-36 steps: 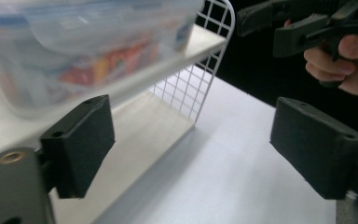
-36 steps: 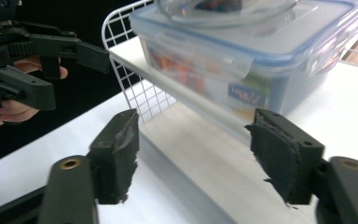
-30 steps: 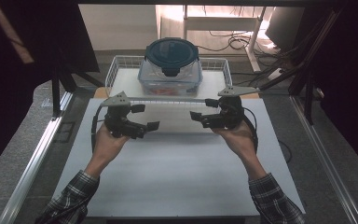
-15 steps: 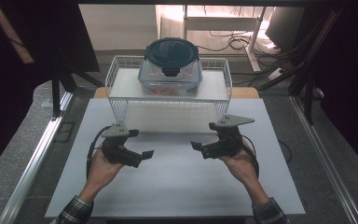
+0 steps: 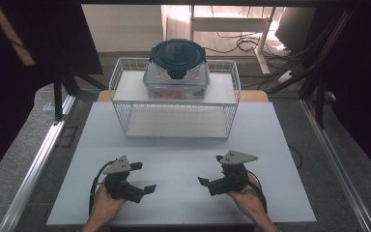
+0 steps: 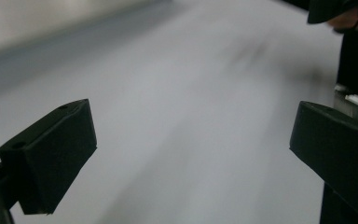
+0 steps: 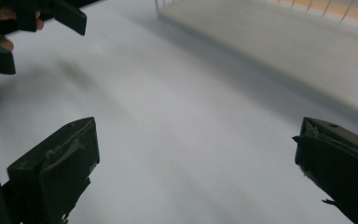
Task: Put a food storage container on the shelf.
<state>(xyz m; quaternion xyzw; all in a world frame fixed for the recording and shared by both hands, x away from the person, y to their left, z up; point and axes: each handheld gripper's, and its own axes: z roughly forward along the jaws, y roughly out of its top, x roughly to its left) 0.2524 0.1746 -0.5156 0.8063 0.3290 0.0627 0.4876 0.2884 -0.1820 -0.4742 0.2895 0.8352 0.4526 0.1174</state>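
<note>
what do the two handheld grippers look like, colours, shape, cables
Both are black. The left gripper and the right gripper each carry a grey three-cornered plate on top and end in two blocky black jaws. A black cable loops from the left one, and another trails behind the right. No markings can be made out.

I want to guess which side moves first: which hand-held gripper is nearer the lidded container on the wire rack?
Neither clearly. The left hand-held gripper and the right hand-held gripper sit low on the white table, about equally far from the container, both open.
</note>
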